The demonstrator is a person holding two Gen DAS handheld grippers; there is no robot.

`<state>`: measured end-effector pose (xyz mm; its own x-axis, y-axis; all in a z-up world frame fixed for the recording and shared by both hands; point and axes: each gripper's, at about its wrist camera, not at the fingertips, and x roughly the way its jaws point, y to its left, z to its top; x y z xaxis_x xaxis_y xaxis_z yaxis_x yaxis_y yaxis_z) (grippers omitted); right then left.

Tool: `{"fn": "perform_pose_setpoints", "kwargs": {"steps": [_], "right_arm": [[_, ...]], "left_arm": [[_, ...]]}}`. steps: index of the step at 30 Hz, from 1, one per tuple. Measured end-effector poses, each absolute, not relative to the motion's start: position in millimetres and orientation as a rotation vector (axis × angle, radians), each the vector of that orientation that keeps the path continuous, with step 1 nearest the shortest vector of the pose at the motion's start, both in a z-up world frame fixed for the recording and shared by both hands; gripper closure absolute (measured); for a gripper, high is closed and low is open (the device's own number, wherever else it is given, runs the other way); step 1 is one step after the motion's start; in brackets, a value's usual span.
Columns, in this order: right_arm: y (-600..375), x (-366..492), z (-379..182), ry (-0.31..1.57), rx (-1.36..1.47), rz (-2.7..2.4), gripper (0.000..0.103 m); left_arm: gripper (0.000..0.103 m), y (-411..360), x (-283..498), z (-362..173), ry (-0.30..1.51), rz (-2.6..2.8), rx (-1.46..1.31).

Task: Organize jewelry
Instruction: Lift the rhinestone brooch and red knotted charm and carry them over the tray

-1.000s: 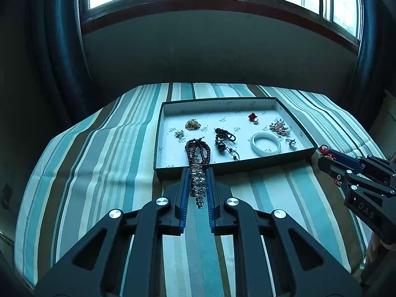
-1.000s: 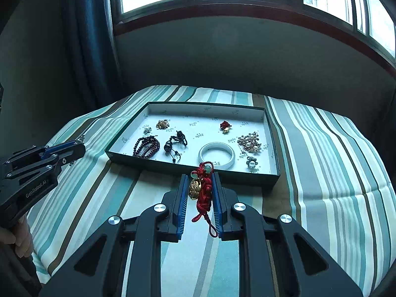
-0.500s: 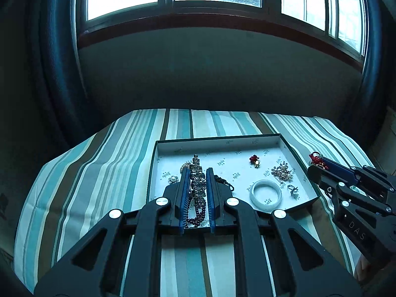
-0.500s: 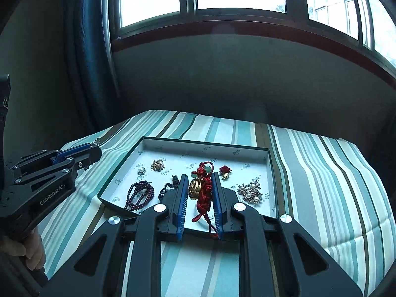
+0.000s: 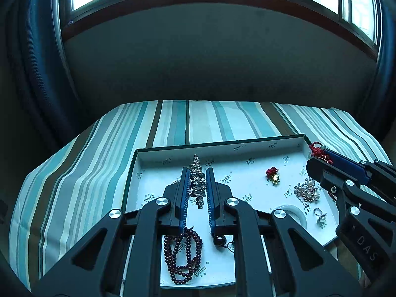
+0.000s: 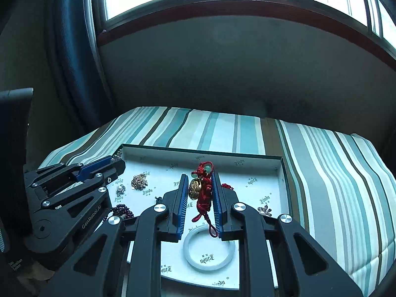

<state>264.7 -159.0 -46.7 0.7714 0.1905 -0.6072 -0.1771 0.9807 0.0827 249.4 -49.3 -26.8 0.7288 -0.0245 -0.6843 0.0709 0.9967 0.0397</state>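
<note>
Left wrist: silver bracelet (image 5: 197, 182) between fingers (image 5: 184, 193).

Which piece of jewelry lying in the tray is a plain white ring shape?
The white bangle, a smooth closed hoop lying flat in the tray, just below the right hand-held gripper. The dark red bead strand and pearl cluster are beaded, not plain.

**Count of pieces in view**

One tray (image 5: 224, 144), lined in white, on one striped bed (image 5: 74, 173). Two tools: the left tool (image 5: 196, 170) and the right tool (image 6: 199, 178), each with one piece clamped between its fingers: one crystal bracelet (image 5: 197, 182) and one red cord charm (image 6: 204, 193). Lying in the tray: one dark bead strand (image 5: 184, 257), one white bangle (image 6: 209, 250), one red-and-gold charm (image 5: 272, 174), one pearl cluster (image 5: 307, 190), one gold cluster (image 6: 139, 181), one pearl ring (image 5: 320, 215), one pearl stud (image 6: 120, 188), one dark round bead (image 5: 219, 240).
</note>
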Motion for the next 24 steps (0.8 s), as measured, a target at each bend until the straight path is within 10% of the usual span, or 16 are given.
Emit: {"fn": "perform_pose_setpoints", "kwargs": {"steps": [24], "right_arm": [[-149.4,322.7,-109.9,0.81,0.017,0.184,0.084]], "left_arm": [[0.09,-53.9,309.1,-86.9,0.928,-0.028,0.083]]}}
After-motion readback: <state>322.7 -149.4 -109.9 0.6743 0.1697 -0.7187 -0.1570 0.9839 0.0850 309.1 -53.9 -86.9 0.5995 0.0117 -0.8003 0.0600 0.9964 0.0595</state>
